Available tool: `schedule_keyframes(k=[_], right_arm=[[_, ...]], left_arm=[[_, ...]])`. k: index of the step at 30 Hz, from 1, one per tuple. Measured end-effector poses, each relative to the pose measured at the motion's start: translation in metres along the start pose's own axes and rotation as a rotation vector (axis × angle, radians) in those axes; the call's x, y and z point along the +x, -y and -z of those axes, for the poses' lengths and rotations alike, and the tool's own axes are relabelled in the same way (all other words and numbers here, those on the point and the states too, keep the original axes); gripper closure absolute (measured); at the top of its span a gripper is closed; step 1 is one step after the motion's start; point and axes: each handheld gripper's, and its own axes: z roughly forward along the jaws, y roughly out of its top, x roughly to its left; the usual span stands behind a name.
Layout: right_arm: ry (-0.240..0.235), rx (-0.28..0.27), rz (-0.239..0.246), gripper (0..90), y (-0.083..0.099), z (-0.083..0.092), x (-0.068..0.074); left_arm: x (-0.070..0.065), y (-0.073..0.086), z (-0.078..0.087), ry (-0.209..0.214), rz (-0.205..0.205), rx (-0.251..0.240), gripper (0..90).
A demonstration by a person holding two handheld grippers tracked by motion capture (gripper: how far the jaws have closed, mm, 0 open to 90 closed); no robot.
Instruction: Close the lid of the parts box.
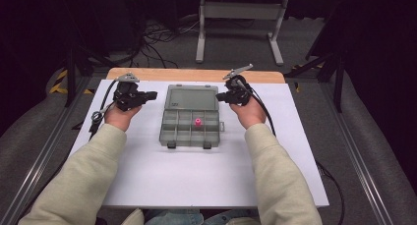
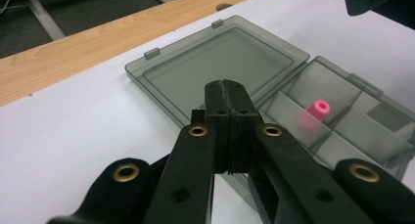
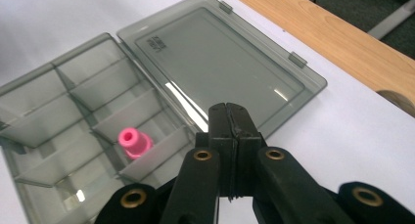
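A grey see-through compartment box (image 1: pixel 163 131) lies open in the middle of the white table, its lid (image 1: pixel 192 97) folded flat toward the far side. One small pink cylinder (image 1: pixel 198 122) stands in a compartment of the upper row. My left gripper (image 1: pixel 151 94) is held just left of the lid, pointing right, jaws shut and empty. My right gripper (image 1: pixel 219 96) hovers at the lid's right edge, pointing left, also shut and empty. In the left gripper view the shut left gripper (image 2: pixel 226 84) sits over the lid (image 2: pixel 215 62), the pink cylinder (image 2: pixel 320 109) to its right. In the right gripper view the shut right gripper (image 3: pixel 230 109) is near the lid (image 3: pixel 220 57), the pink cylinder (image 3: pixel 133 140) to its left.
The white tabletop (image 1: pixel 196 176) stretches bare toward me in front of the box. A wooden strip (image 1: pixel 196 74) runs along its far edge. Beyond it, a grey stand (image 1: pixel 240 11) and cables (image 1: pixel 157 38) lie on the floor.
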Motion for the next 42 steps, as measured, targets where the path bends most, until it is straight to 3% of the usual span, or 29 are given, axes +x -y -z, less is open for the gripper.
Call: schedule_keyframes(k=[5, 14, 19, 24, 30, 38, 42], right_arm=[[0.024, 0.002, -0.024, 90.0, 0.003, -0.007, -0.007], [0.064, 0.017, -0.042, 90.0, 0.008, -0.015, -0.016], [0.083, 0.048, -0.032, 90.0, 0.011, -0.021, -0.021], [0.09, 0.067, -0.039, 90.0, 0.014, -0.028, -0.027], [0.09, 0.075, -0.045, 90.0, 0.015, -0.035, -0.028], [0.09, 0.096, -0.053, 90.0, 0.019, -0.047, -0.032], [0.081, 0.099, -0.069, 90.0, 0.022, -0.051, -0.033]], left_arm=[[0.007, -0.007, -0.014, -0.016, 0.033, 0.018, 90.0], [0.017, -0.012, -0.035, -0.066, 0.033, 0.058, 89.9], [0.02, -0.009, -0.042, -0.065, 0.041, 0.064, 90.0], [0.029, -0.005, -0.049, -0.075, 0.101, 0.059, 89.9], [0.038, -0.004, -0.056, -0.116, 0.087, 0.091, 89.9], [0.04, -0.002, -0.062, -0.107, 0.08, 0.099, 89.9], [0.041, 0.002, -0.067, -0.111, 0.113, 0.108, 89.9]])
